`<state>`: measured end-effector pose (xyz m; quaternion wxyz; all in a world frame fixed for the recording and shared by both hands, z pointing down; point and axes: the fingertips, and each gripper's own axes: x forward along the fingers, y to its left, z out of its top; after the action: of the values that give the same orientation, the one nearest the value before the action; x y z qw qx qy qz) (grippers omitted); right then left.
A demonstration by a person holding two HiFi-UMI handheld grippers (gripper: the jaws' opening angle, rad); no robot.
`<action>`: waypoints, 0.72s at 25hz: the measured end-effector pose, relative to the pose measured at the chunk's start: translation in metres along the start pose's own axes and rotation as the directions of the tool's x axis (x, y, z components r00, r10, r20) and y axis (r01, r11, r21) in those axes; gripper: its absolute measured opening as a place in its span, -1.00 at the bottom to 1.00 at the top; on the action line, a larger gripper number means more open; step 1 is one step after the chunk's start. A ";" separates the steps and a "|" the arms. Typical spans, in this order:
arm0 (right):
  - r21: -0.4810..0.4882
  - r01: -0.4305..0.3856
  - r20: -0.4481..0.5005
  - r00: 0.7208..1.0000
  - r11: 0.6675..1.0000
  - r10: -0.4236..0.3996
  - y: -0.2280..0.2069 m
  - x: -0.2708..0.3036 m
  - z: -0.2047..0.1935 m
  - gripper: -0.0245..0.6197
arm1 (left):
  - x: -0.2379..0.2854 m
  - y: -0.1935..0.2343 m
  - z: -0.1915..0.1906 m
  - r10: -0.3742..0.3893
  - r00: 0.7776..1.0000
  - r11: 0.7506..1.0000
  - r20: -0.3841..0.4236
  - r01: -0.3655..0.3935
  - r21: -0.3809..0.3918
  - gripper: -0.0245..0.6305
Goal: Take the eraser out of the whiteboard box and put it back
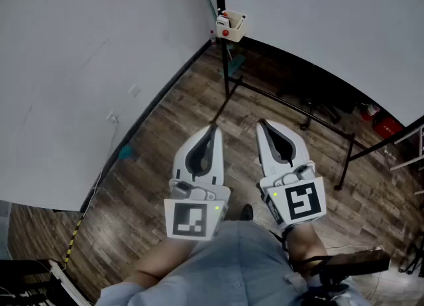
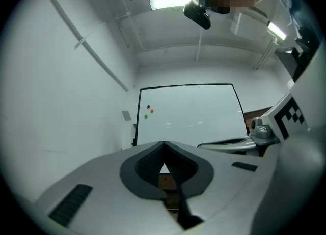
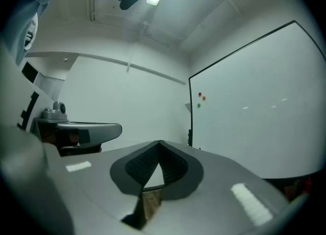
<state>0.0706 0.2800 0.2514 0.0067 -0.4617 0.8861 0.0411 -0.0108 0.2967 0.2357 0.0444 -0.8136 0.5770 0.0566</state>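
Observation:
The whiteboard (image 1: 331, 26) stands across the room on a black frame. A small white box (image 1: 233, 25) hangs at its left edge with a red thing in it; I cannot tell if that is the eraser. My left gripper (image 1: 213, 128) and right gripper (image 1: 262, 124) are held side by side close to my body, far from the box, both shut with nothing between the jaws. In the left gripper view the shut tips (image 2: 163, 143) point at the whiteboard (image 2: 188, 114). The right gripper's own view shows its tips (image 3: 160, 142) closed, with the whiteboard (image 3: 254, 122) to the right.
Wooden floor (image 1: 165, 139) runs from me to the board. The stand's black legs (image 1: 291, 106) cross the floor ahead. A white wall (image 1: 86, 66) closes the left side. Red items (image 1: 384, 124) sit on the floor at far right. Small coloured magnets (image 2: 148, 110) dot the board.

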 end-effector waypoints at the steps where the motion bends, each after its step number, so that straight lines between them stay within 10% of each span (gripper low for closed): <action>1: 0.003 -0.001 0.002 1.000 1.000 0.001 -0.001 0.000 0.001 -0.92 | 0.001 -0.001 0.000 0.000 1.000 1.000 0.000 0.000 0.001 -0.91; 18: 0.019 -0.028 0.017 0.999 0.999 0.028 -0.022 -0.009 0.001 -0.92 | 0.013 -0.022 -0.001 0.017 1.000 1.000 0.000 -0.017 0.016 -0.91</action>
<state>0.0934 0.2749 0.2491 0.0178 -0.4488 0.8927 0.0364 0.0143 0.2916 0.2350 0.0502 -0.8082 0.5845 0.0521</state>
